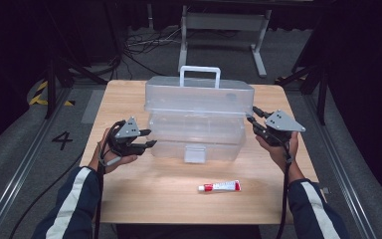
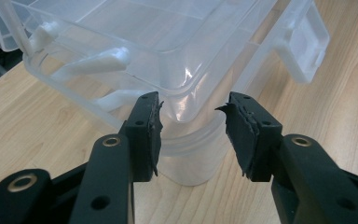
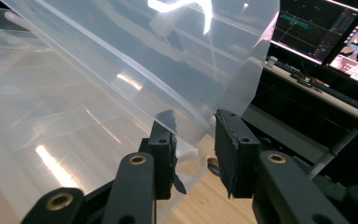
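Note:
A clear plastic toolbox stands mid-table, its lid raised partway and its white handle on top. My left gripper is at the box's front left corner. In the left gripper view the jaws stand apart around that rounded corner, not pressing it. My right gripper is at the lid's right end. In the right gripper view the lid's corner lies between the jaws, with a gap beside the right pad.
A small white and red tube lies on the wooden table in front of the box. The box's front latch hangs loose. Behind the table are a metal stand and cables on the floor.

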Motion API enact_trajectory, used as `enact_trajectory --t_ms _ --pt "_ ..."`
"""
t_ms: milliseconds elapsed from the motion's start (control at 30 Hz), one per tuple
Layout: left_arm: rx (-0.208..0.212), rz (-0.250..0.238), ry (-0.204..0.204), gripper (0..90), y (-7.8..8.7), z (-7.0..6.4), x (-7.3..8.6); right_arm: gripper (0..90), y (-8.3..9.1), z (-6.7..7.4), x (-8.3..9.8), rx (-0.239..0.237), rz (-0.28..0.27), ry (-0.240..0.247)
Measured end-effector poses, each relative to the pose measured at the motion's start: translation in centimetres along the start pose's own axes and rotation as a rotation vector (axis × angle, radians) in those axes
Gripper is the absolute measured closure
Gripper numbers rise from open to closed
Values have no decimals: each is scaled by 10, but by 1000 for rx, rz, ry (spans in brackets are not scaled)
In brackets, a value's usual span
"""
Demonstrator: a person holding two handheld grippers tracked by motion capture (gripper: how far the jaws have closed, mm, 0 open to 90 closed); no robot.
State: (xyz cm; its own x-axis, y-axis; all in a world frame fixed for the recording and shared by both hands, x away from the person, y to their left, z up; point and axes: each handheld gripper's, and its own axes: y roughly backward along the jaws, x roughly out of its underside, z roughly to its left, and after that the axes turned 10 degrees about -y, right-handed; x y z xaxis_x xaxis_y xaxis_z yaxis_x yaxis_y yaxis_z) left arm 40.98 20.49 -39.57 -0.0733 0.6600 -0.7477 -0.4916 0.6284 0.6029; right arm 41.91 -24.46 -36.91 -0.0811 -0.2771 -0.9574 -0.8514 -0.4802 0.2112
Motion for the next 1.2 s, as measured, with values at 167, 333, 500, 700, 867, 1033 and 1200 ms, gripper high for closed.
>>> enact_trajectory --t_ms 167,333,500,700,867,1033,1200 --pt "7 -3 -8 557 2 -2 -2 711 -2 0 -2 24 -16 1" --pt "10 -3 -9 551 1 -4 -3 732 -5 1 -3 56 -24 -7" --pt "6 0 -31 540 0 -7 -7 768 -9 2 -3 105 -28 -7" --pt "3 -20 -28 540 4 -6 -8 788 -10 2 -6 134 -30 7" --pt "9 -34 -41 545 8 -8 -11 799 -12 2 -10 152 -29 8" --pt "9 -29 -73 549 5 -14 -16 808 -13 4 -16 168 -23 8" --pt "37 -36 -89 555 -1 -18 -22 814 -16 4 -21 171 -17 6"
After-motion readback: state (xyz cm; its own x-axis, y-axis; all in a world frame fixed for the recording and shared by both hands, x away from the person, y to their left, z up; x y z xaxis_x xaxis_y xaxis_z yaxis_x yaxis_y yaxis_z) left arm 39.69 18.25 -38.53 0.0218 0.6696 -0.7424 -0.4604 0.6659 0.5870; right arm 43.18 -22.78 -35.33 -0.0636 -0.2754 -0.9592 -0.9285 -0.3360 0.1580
